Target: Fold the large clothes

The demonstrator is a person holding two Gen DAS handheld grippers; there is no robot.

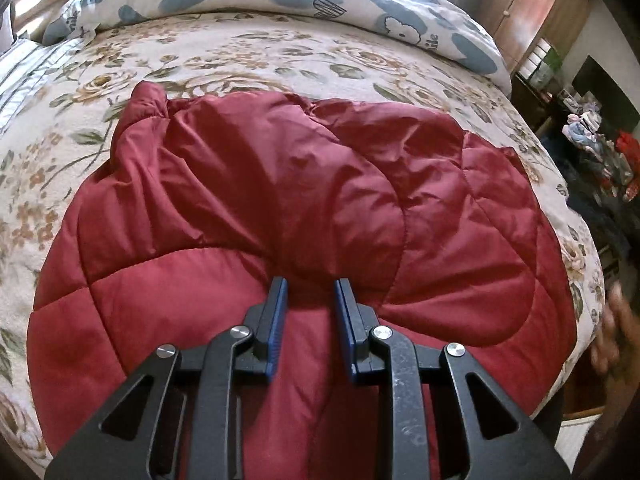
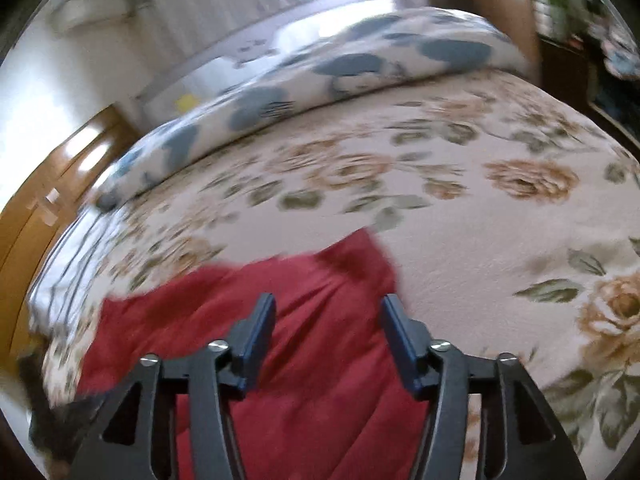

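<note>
A dark red quilted jacket [image 1: 280, 200] lies spread and bunched on the floral bedspread [image 1: 280, 56]. My left gripper [image 1: 311, 286] is right over it, its jaws closed on a raised ridge of the red fabric that runs between the blue pads. In the blurred right wrist view the same red jacket [image 2: 260, 320] lies under and ahead of my right gripper [image 2: 328, 304], whose jaws stand wide apart with nothing between them. The jacket's far edge ends just ahead of the right fingertips.
A white duvet with blue patches [image 1: 320, 0] is rolled along the far side of the bed, and it also shows in the right wrist view [image 2: 320, 68]. Wooden cupboards [image 1: 532, 8] and cluttered items [image 1: 600, 148] stand at the right. A wooden bed frame [image 2: 48, 184] is at the left.
</note>
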